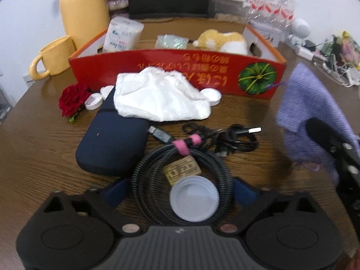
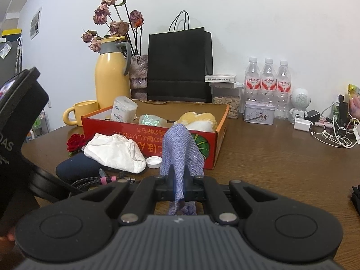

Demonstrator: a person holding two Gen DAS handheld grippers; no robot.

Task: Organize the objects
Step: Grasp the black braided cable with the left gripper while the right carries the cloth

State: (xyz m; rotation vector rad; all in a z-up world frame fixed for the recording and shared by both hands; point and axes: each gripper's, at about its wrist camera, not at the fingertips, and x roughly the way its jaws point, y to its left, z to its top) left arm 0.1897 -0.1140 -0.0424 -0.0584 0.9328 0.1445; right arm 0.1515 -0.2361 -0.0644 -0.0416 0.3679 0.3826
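Two grippers are observed above the desk [image 2: 281,168]. A purple cloth [image 2: 180,155] is held pinched in the closed jaws of the right gripper [image 2: 179,185], raised in front of the red box [image 2: 135,135]. The left gripper [image 1: 180,190] is positioned with jaws spread wide around a coiled black cable [image 1: 144,180] and white lid [image 1: 194,199].

Wooden table [image 1: 33,135] on which are laid red box [image 1: 177,67], dark pouch [image 1: 110,144], coiled cable [image 1: 180,180], yellow mug [image 1: 54,56].
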